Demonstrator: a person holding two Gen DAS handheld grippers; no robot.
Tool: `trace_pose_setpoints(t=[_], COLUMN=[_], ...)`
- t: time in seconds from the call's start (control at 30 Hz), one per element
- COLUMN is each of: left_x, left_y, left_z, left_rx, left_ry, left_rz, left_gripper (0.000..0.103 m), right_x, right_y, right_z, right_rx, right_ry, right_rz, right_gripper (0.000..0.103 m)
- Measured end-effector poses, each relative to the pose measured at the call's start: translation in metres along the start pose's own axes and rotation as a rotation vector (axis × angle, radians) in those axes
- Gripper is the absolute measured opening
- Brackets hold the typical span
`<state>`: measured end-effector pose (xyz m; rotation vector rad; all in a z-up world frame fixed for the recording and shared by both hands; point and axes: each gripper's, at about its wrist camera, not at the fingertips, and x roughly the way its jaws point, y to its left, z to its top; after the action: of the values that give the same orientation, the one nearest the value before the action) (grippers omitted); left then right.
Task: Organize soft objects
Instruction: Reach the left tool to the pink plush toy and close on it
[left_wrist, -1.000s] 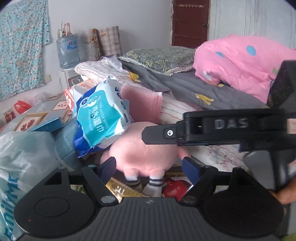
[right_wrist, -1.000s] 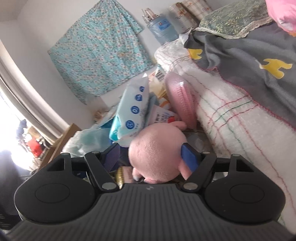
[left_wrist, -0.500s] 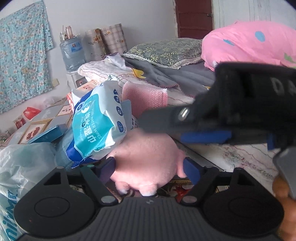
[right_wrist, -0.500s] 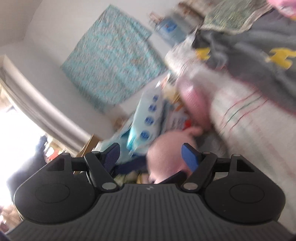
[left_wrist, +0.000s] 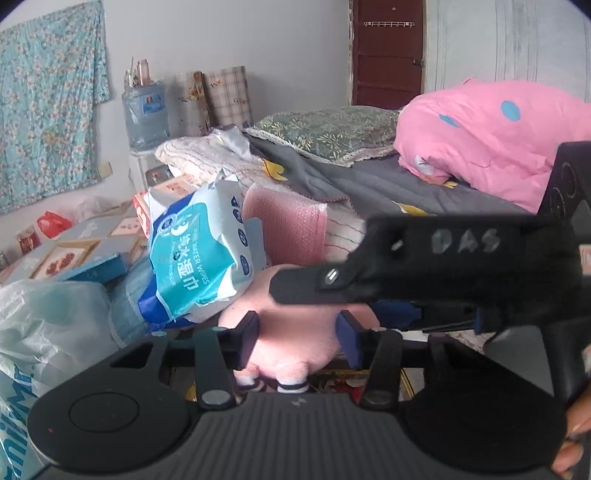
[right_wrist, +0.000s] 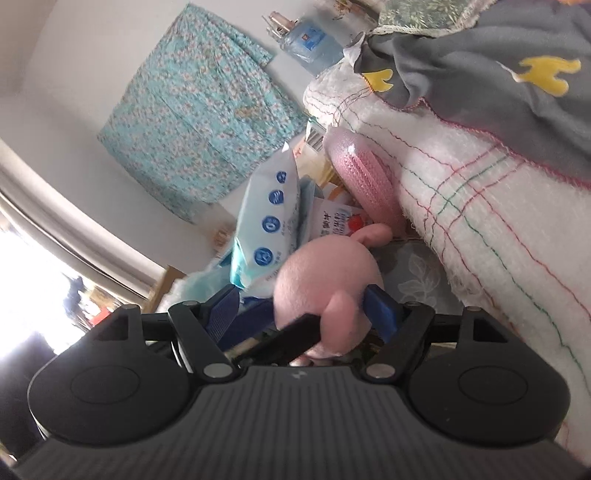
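My left gripper (left_wrist: 298, 338) closing on plush (left_wrist: 295, 325), lower centre; right gripper (right_wrist: 299, 310) released. Squeeze evenly, avoid wipes (left_wrist: 195, 254).

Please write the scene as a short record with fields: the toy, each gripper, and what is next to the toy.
toy: pink plush toy, small striped feet toward the left camera
left gripper: jaws closing, pads on both sides of the toy
right gripper: jaws wide, one pad against the toy
beside toy: wet wipes pack leaning over it; pink cushion behind
bed: grey blanket, pink quilt
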<state>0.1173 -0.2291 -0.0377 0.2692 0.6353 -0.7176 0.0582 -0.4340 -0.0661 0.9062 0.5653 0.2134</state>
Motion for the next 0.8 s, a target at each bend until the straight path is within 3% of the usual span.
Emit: trace_pose_setpoints(t=[0.2,0.27,0.37,0.47,0.6,0.67,0.73,0.8], left_x=[-0.004,-0.005,-0.005,0.0,0.006,0.008,0.006,0.005], left_y=[0.005,0.004,0.001,-0.01,-0.022,-0.022,-0.021,-0.015], left_z=[-0.003,-0.004,-0.003,-0.005,-0.009,-0.009,-0.007,-0.005], left_rx=[-0.018,-0.002,0.033,0.086,0.142,0.126,0.124,0.099], left_ry=[0.027,0.025,0.038,0.06,0.059,0.056,0.036,0.029], left_rz=[-0.004,0.0,-0.021,-0.016,0.063,0.089,0.122,0.1], left_gripper=[0.07,0.073,0.086,0.09,0.087,0.075,0.056,0.054], right_x=[-0.005,-0.007,-0.012,-0.013,-0.013,-0.014,-0.016,-0.02], right_y=[-0.002,-0.002,-0.003,-0.001,0.004,0.003,0.003,0.004], right_z=[-0.002,-0.002,-0.002,-0.001,0.0,0.001,0.001,0.002], right_rx=[0.056,0.063,0.082,0.104,0.081,0.09,0.092,0.091], right_ry=[0.0,0.002,0.01,0.03,0.031,0.03,0.022,0.012], right_rz=[0.059,0.071,0.104,0.171,0.158,0.171,0.176,0.199], right_gripper=[0.075,0.075,0.075,0.075,0.075,0.075,0.075,0.074])
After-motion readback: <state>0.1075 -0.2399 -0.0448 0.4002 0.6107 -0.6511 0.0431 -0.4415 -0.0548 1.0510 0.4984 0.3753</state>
